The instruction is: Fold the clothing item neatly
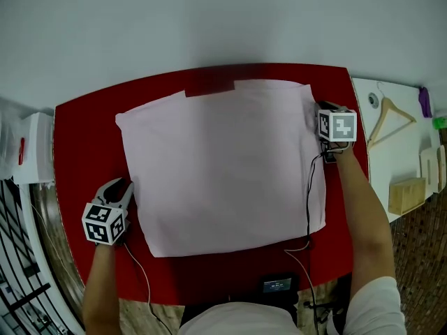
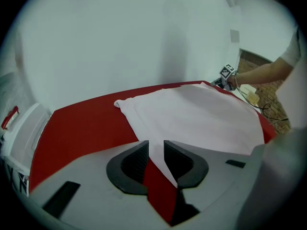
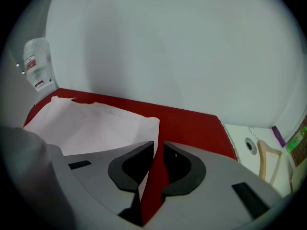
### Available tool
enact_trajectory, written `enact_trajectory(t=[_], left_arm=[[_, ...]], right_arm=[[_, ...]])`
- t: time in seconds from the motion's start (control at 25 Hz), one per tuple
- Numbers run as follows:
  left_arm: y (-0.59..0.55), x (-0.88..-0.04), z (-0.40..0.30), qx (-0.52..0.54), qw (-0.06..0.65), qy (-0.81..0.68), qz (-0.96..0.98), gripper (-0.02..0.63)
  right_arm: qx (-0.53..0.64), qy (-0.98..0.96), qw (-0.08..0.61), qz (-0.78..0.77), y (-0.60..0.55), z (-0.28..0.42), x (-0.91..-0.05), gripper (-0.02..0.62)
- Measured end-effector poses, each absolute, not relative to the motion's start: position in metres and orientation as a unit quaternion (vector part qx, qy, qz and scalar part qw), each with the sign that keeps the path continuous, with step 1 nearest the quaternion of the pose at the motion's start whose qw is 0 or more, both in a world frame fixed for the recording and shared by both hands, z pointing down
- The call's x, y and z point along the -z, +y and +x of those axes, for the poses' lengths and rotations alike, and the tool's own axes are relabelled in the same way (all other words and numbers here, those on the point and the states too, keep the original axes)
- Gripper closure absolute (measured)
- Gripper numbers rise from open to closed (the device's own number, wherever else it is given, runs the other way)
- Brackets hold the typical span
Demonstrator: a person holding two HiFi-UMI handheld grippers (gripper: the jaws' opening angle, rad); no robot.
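A pale pink garment (image 1: 223, 166) lies flat as a rough rectangle on the red table (image 1: 84, 138). My left gripper (image 1: 124, 185) hovers just off the garment's left edge, near its front left part. In the left gripper view, that gripper (image 2: 156, 147) is open and I see the garment (image 2: 201, 119) edge and red table through the gap. My right gripper (image 1: 323, 107) is at the garment's far right corner. Its jaws (image 3: 159, 147) stand a narrow gap apart. Mostly red table shows through, with a sliver of garment (image 3: 91, 128) edge at the left jaw. The cloth lies flat there.
To the right is a white side surface (image 1: 377, 166) holding a wooden hanger (image 1: 391, 117) and wooden blocks (image 1: 407, 195). A white bin (image 1: 31, 149) stands left of the table. A small black device (image 1: 277, 283) and cables (image 1: 307, 208) lie at the front edge. A wall runs behind.
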State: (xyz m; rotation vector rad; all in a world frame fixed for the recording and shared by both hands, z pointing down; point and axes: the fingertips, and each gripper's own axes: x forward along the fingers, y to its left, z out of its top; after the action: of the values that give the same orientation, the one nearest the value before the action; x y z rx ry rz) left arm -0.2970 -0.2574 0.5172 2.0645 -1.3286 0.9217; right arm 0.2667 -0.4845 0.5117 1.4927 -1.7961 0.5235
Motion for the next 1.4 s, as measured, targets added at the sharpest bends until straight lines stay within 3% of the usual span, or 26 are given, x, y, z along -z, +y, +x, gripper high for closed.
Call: enact_trajectory(t=[0.36, 0.56, 0.92, 1.2, 1.4], left_arm=[[-0.221, -0.515, -0.261, -0.359, 0.260, -0.442, 0.780, 0.514], [-0.178, -0.537, -0.242, -0.410, 0.267, -0.385, 0.782, 0.576], [-0.174, -0.554, -0.254, -0.448, 0.252, -0.378, 0.770, 0.591], [-0.156, -0.518, -0.250, -0.411, 0.253, -0.419, 0.769, 0.591], [-0.119, -0.513, -0.233, -0.401, 0.263, -0.421, 0.770, 0.591]], right_arm=[[-0.138, -0.770, 0.422, 0.458, -0.367, 0.225, -0.496, 0.554], [-0.160, -0.760, 0.486, 0.400, -0.306, 0.231, -0.535, 0.563], [-0.195, -0.716, 0.480, 0.467, -0.313, 0.292, -0.544, 0.578], [-0.197, -0.754, 0.419, 0.466, -0.265, 0.270, -0.496, 0.577], [-0.197, -0.763, 0.432, 0.439, -0.190, 0.250, -0.496, 0.577]])
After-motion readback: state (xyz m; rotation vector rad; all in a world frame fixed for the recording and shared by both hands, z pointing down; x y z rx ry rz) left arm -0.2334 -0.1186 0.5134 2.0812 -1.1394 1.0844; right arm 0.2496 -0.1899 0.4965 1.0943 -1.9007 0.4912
